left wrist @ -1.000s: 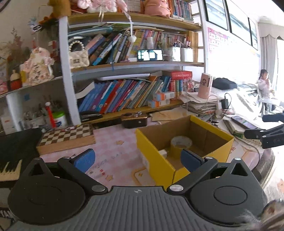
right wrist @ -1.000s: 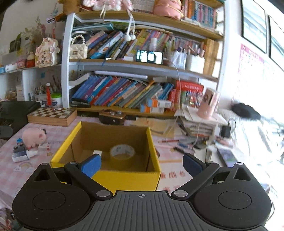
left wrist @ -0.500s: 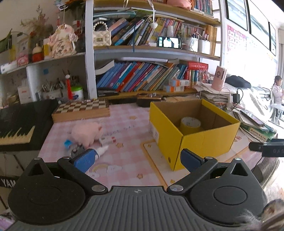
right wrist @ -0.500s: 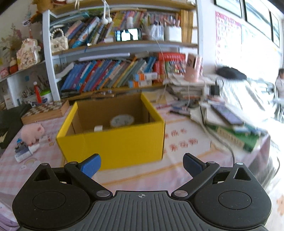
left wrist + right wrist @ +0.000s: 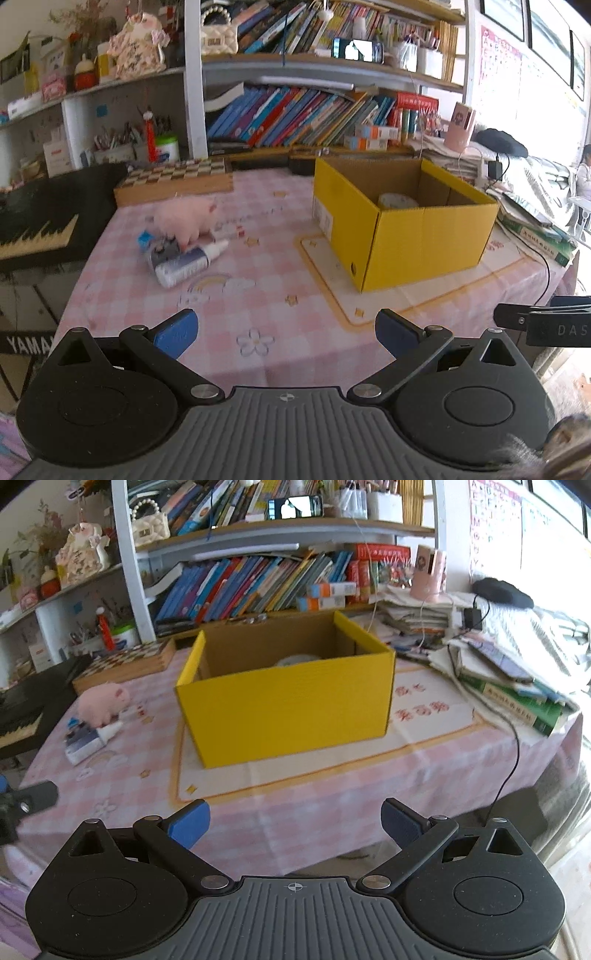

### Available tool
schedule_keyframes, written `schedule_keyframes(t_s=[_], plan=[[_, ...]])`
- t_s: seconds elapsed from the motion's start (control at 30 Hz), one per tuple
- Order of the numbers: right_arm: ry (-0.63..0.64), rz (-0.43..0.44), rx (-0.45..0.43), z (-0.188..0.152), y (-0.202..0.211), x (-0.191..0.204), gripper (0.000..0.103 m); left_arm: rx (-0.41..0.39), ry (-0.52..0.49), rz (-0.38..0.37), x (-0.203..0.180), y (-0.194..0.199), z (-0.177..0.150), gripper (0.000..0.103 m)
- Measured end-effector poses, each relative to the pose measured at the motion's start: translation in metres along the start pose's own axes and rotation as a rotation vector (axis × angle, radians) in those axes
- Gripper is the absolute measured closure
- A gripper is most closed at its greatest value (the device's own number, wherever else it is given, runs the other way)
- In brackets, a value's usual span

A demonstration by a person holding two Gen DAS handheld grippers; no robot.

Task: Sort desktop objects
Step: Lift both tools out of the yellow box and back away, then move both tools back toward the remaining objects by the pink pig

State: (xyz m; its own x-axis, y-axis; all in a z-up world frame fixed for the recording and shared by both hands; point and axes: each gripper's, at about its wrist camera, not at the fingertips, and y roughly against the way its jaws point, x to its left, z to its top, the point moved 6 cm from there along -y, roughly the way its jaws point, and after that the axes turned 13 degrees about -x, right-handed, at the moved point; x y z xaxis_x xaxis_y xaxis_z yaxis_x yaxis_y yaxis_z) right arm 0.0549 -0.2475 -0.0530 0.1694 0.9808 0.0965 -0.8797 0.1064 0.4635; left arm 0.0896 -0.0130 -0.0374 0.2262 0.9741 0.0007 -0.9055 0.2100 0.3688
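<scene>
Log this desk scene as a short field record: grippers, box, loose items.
left gripper: open, empty, above the near table edge
right gripper: open, empty, facing the box
yellow box: open top, on a mat
tape roll: inside the box
pink plush pig: on the tablecloth, left of the box
white bottle: lying on its side in front of the pig
checkerboard box: behind the pig

Bright daylight floods in from the right of the open yellow cardboard box (image 5: 417,236), where the window area is blown out to white glare in both views. The box's interior is shaded. Fisheye distortion bows the white-framed bookshelf (image 5: 129,561) behind the box and curves the frame edges. The right wrist view is softly blurred, most of all to the box's right.
</scene>
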Motion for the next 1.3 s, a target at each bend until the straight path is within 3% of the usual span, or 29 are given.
schedule_keyframes(t_s=[0.77,1.3], plan=[[0.125,0.163,0.063,-0.024,0.009,0.056,0.002,0.048,-0.001,0.034,0.015,0.018,-0.018,0.000],[0.142,0.215,0.071,-0.028,0.006,0.083,0.002,0.083,-0.006,0.089,0.038,0.031,-0.028,0.000]])
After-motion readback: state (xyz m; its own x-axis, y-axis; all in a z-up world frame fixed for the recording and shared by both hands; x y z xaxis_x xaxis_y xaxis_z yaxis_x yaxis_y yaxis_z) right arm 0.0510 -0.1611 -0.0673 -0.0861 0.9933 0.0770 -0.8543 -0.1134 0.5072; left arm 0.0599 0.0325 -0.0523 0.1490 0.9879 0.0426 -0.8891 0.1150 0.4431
